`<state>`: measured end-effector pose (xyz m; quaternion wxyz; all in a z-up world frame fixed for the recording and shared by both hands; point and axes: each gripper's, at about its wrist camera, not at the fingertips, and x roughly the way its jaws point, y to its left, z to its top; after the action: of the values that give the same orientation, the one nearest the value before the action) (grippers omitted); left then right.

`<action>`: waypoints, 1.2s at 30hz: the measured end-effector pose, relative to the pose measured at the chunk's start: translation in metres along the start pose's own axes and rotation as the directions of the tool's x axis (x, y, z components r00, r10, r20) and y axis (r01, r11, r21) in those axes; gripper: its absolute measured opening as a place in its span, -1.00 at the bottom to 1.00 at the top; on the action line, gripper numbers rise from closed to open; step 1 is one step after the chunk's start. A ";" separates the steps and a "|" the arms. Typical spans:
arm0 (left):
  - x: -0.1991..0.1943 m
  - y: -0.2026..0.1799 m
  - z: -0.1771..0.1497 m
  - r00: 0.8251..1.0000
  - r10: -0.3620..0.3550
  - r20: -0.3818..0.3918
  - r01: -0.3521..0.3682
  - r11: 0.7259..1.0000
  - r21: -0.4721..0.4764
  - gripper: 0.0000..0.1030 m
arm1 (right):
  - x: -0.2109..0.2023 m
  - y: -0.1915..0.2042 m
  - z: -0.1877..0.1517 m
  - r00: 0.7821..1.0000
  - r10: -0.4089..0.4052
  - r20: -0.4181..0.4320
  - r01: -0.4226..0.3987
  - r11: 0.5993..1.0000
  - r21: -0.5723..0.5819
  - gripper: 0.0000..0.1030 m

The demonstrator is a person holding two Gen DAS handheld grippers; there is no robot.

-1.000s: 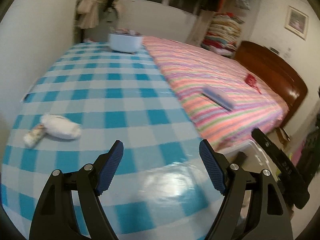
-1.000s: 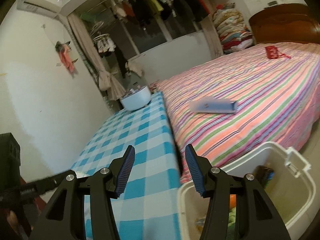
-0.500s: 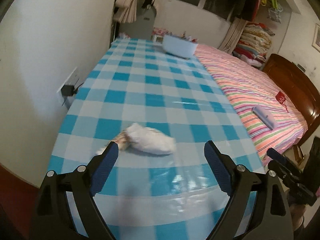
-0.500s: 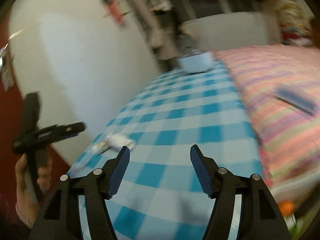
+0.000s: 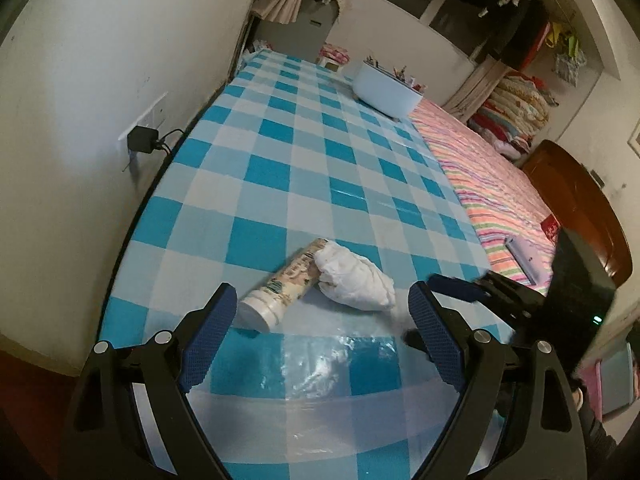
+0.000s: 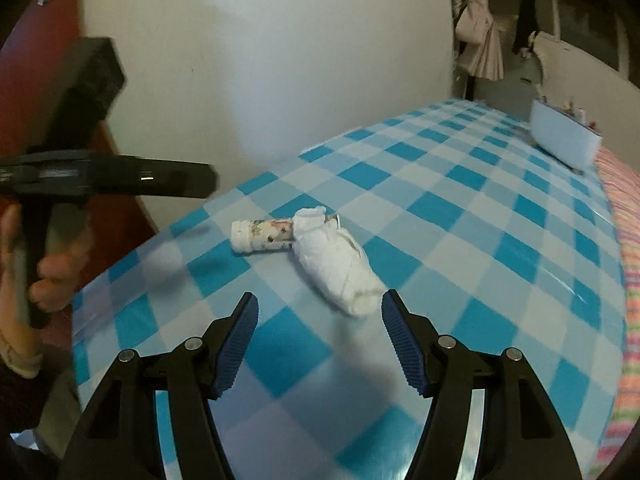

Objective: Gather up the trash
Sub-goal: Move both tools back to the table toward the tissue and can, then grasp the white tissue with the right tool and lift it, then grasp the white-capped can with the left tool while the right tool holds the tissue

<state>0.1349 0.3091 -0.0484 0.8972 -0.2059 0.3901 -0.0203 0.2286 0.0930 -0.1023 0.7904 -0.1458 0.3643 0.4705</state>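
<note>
Both claws are hanging released over the checkered surface (image 5: 280, 168), nothing between the blue pads. The left claw (image 5: 320, 322) is gaping wide, and the right claw (image 6: 319, 342) is sitting about half spread.

Just ahead of them two bits of trash are lying touching each other: a small printed bottle (image 5: 280, 288) on its side and a crumpled white tissue wad (image 5: 354, 280). In the left wrist view the bottle's long axis is running diagonally, white cap end pointing toward the left claw's left pad, far end tucked under the wad. In the right wrist view the bottle (image 6: 266, 236) is lying nearly crosswise, cap to the left, and the wad (image 6: 338, 268) is stretching toward the right claw's right pad.

A white tub (image 5: 386, 88) is sitting at the far end, beside the striped bed (image 5: 500, 192).
</note>
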 end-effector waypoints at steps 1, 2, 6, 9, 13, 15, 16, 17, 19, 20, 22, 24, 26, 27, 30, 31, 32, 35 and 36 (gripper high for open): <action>0.000 0.002 0.001 1.000 -0.004 -0.002 0.004 1.000 -0.004 0.68 | 0.015 -0.002 0.008 1.000 -0.001 -0.024 0.001 1.000 -0.016 0.22; 0.001 0.003 0.002 1.000 -0.010 -0.007 0.010 1.000 -0.008 0.68 | 0.021 -0.002 0.011 0.999 -0.008 -0.032 0.007 1.000 -0.023 0.22; 0.002 0.008 0.008 1.000 -0.003 -0.003 0.003 1.000 -0.018 0.68 | 0.048 0.002 0.020 0.996 -0.026 -0.089 0.019 0.997 -0.072 0.21; 0.004 0.011 0.012 1.000 0.004 -0.004 -0.004 1.000 -0.018 0.68 | 0.065 0.004 0.022 0.990 -0.037 -0.133 0.023 0.995 -0.101 0.21; 0.015 0.013 0.017 1.000 0.021 -0.020 -0.021 1.000 -0.012 0.68 | 0.075 0.003 0.020 0.985 -0.060 -0.165 0.042 0.993 -0.108 -0.11; 0.021 0.015 0.018 0.999 0.037 -0.030 -0.037 0.999 -0.005 0.68 | 0.072 0.000 0.018 0.986 -0.040 -0.164 0.028 0.997 -0.072 -0.47; 0.026 0.016 0.018 0.998 0.047 -0.039 -0.047 0.999 -0.003 0.68 | 0.065 -0.005 0.013 0.987 -0.044 -0.152 0.037 0.998 -0.048 -0.50; 0.031 0.017 0.017 0.997 0.056 -0.051 -0.056 0.998 -0.001 0.68 | 0.062 -0.006 0.012 0.988 -0.047 -0.149 0.042 0.998 -0.040 -0.51; 0.039 0.019 0.017 0.995 0.072 -0.068 -0.072 0.997 0.007 0.68 | 0.045 -0.014 0.003 0.992 -0.034 -0.121 0.037 0.999 0.022 -0.52; 0.043 0.019 0.016 0.993 0.084 -0.082 -0.083 0.996 0.014 0.68 | 0.038 -0.016 0.000 0.994 -0.023 -0.108 0.028 0.999 0.047 -0.52; 0.050 0.017 0.015 0.990 0.097 -0.101 -0.094 0.995 0.035 0.68 | 0.014 -0.022 -0.011 0.998 -0.004 -0.058 0.012 0.992 0.125 -0.52; 0.057 0.013 0.013 0.987 0.110 -0.116 -0.103 0.993 0.065 0.68 | 0.000 -0.025 -0.017 1.000 -0.001 -0.030 0.006 0.987 0.161 -0.52; 0.065 0.006 0.010 0.982 0.130 -0.135 -0.117 0.988 0.101 0.68 | -0.026 -0.030 -0.033 1.000 0.014 0.026 -0.020 0.971 0.238 -0.52; 0.069 0.000 0.008 0.980 0.141 -0.144 -0.123 0.984 0.128 0.68 | -0.037 -0.032 -0.041 0.998 0.023 0.051 -0.036 0.961 0.274 -0.52; 0.080 -0.018 0.000 0.969 0.188 -0.161 -0.149 0.963 0.224 0.68 | -0.051 -0.035 -0.053 0.997 0.019 0.073 -0.041 0.946 0.321 -0.52; 0.083 -0.025 -0.004 0.964 0.207 -0.168 -0.159 0.952 0.262 0.68 | -0.059 -0.036 -0.058 0.996 0.010 0.086 -0.039 0.941 0.337 -0.51; 0.087 -0.033 -0.009 0.958 0.231 -0.173 -0.169 0.935 0.312 0.68 | -0.065 -0.038 -0.062 0.995 0.010 0.096 -0.043 0.936 0.351 -0.51; 0.093 -0.052 -0.021 0.949 0.268 -0.163 -0.183 0.895 0.406 0.68 | -0.081 -0.043 -0.074 0.992 0.002 0.124 -0.051 0.918 0.394 -0.51; 0.095 -0.058 -0.025 0.945 0.286 -0.160 -0.192 0.878 0.439 0.68 | -0.082 -0.045 -0.076 0.992 0.000 0.127 -0.051 0.915 0.401 -0.51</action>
<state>0.1904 0.2281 -0.1072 0.8672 0.0441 0.4958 -0.0143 0.2100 -0.0257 -0.1014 0.8184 0.0546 0.4053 0.4038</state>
